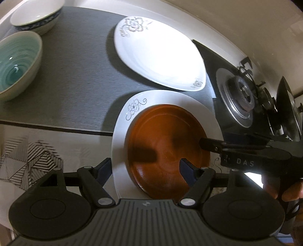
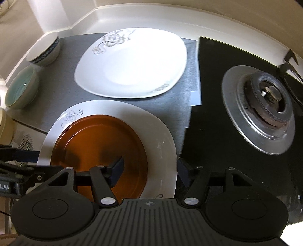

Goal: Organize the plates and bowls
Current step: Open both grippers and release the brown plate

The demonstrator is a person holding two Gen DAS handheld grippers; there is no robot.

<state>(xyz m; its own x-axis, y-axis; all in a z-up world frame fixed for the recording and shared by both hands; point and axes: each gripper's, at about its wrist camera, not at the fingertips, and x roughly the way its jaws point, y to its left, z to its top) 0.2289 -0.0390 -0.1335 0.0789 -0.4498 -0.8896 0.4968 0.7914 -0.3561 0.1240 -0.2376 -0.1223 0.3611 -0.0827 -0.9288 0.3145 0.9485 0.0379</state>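
A brown plate [image 1: 166,143] [image 2: 98,147] lies on a white flowered plate [image 1: 121,121] [image 2: 162,136] that overhangs the grey mat's near edge. My left gripper [image 1: 145,170] is open and straddles the left rims of both plates, one finger outside the white rim and the other over the brown plate. My right gripper [image 2: 149,170] is open and straddles the right rims the same way; its pads do not press on them. A larger white flowered plate [image 1: 157,54] [image 2: 132,64] lies behind. A teal bowl [image 1: 17,62] [image 2: 20,87] and a blue-rimmed white bowl [image 1: 36,15] [image 2: 44,51] stand at the far left.
The grey mat [image 1: 75,75] [image 2: 62,89] covers the counter. A black gas hob with a burner [image 1: 238,98] [image 2: 265,109] lies directly right of the plates. A white wall edge [image 2: 151,19] runs behind. A patterned cloth [image 1: 30,155] lies at the near left.
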